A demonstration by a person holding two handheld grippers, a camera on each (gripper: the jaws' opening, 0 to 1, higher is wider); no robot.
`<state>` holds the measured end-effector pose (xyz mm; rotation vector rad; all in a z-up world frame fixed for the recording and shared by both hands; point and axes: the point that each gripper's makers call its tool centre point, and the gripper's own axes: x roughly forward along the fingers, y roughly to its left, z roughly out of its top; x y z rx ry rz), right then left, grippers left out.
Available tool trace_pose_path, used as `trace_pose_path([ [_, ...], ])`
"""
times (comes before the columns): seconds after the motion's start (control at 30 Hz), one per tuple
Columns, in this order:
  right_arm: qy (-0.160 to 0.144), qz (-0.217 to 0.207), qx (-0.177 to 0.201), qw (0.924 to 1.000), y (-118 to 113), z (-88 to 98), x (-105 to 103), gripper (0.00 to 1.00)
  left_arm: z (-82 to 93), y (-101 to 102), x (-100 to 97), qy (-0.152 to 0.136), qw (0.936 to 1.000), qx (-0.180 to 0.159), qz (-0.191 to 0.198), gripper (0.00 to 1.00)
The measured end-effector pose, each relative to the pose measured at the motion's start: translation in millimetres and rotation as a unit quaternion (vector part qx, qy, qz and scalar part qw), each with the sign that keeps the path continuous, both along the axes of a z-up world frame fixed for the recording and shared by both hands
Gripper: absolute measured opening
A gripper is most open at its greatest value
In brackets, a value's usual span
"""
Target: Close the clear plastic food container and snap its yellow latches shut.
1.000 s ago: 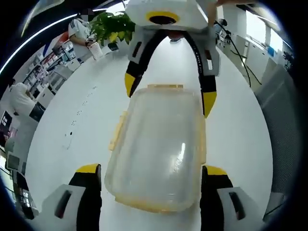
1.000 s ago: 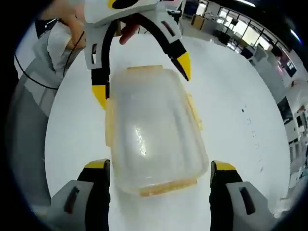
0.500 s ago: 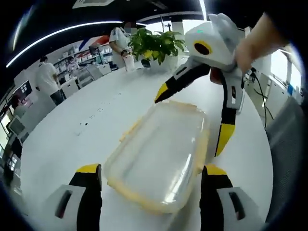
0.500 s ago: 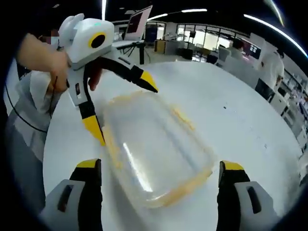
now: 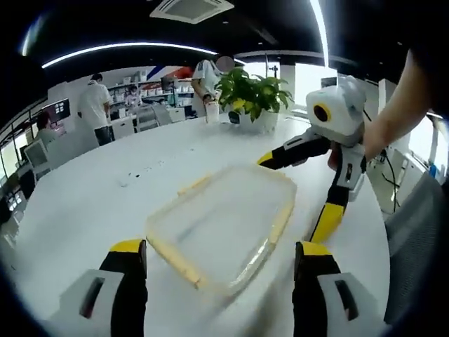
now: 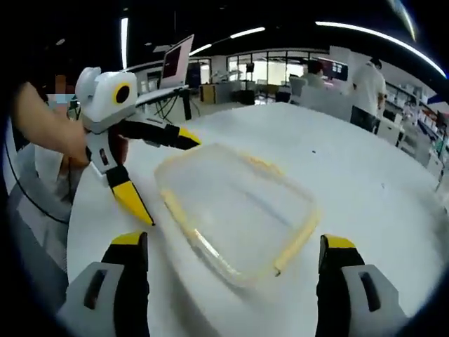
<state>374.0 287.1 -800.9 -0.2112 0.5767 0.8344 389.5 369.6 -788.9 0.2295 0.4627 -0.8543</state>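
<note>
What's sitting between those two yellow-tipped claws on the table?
The clear container with its yellow latches lies on the white table between the left gripper and the right gripper, as the left gripper view shows.

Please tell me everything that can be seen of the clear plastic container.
The container is a clear, shallow, rounded rectangle with yellow latches along its edges. Its lid is on. It lies flat on the white table, between the open jaws of both claws, which do not touch it. Whether the latches are snapped shut cannot be told.
</note>
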Motion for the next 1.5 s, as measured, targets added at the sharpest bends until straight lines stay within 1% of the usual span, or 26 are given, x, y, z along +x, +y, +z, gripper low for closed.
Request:
trace_pose_path([
  [0.07, -0.001, -0.002, -0.001, 1.0, -0.7, -1.5, -1.4, 1.0, -3.3, 0.1, -2.9, 0.008, 1.0, -0.003, 0.0, 0.86],
  [0.2, 0.001, -0.016, 0.013, 0.9998, -2.3, -1.9, -2.1, 1.0, -8.2, 0.4, -6.2, 0.022, 0.9997, -0.011, 0.008, 0.86],
  [0.3, 0.008, -0.023, 0.015, 0.9996, -2.8, -5.3, -4.2, 0.99, -5.3, 0.1, -9.3, 0.025, 0.9994, -0.019, 0.014, 0.86],
  [0.43, 0.01, -0.025, 0.018, 0.9995, -1.5, -4.4, -8.7, 0.99, -2.3, 1.6, -13.5, 0.027, 0.9992, -0.023, 0.016, 0.85],
  [0.5, 0.011, -0.028, 0.023, 0.9993, -1.6, -3.6, -11.3, 0.98, -4.9, 3.4, -15.9, 0.033, 0.9989, -0.028, 0.02, 0.85],
  [0.57, 0.014, -0.031, 0.026, 0.9991, -1.9, -2.9, -13.0, 0.98, -7.0, 4.5, -18.3, 0.034, 0.9989, -0.026, 0.022, 0.85],
  [0.67, 0.013, -0.039, 0.027, 0.9988, -6.1, -1.2, -13.4, 0.98, -6.1, 6.0, -21.1, 0.041, 0.9983, -0.03, 0.029, 0.85],
  [0.73, 0.013, -0.048, 0.033, 0.9982, -9.4, 0.9, -11.5, 0.98, -3.5, 5.4, -22.6, 0.041, 0.9981, -0.034, 0.032, 0.84],
  [0.9, 0.015, -0.059, 0.036, 0.9975, -15.8, 2.9, -10.3, 0.97, -4.2, 5.6, -23.5, 0.043, 0.9977, -0.036, 0.037, 0.83],
  [1.07, 0.016, -0.068, 0.045, 0.9966, -19.1, 8.5, -14.2, 0.97, -2.0, 9.3, -24.9, 0.047, 0.9968, -0.044, 0.048, 0.83],
  [1.1, 0.021, -0.073, 0.05, 0.9959, -20.1, 9.2, -16.1, 0.96, -1.0, 10.2, -25.4, 0.048, 0.9964, -0.048, 0.052, 0.83],
  [1.23, 0.023, -0.097, 0.066, 0.9928, -26.5, 11.9, -20.1, 0.96, 1.8, 12.8, -28.2, 0.053, 0.9946, -0.061, 0.065, 0.82],
  [1.3, 0.023, -0.104, 0.07, 0.9918, -29.4, 12.8, -21.8, 0.96, 2.2, 13.5, -30.5, 0.053, 0.9944, -0.062, 0.068, 0.82],
  [1.43, 0.026, -0.13, 0.097, 0.9864, -35.9, 19.5, -24.6, 0.95, 1.5, 17.2, -35.5, 0.06, 0.9934, -0.064, 0.075, 0.81],
  [1.5, 0.027, -0.132, 0.098, 0.986, -39.0, 19.9, -26.9, 0.94, 1.1, 20.9, -37.3, 0.06, 0.993, -0.063, 0.079, 0.81],
])
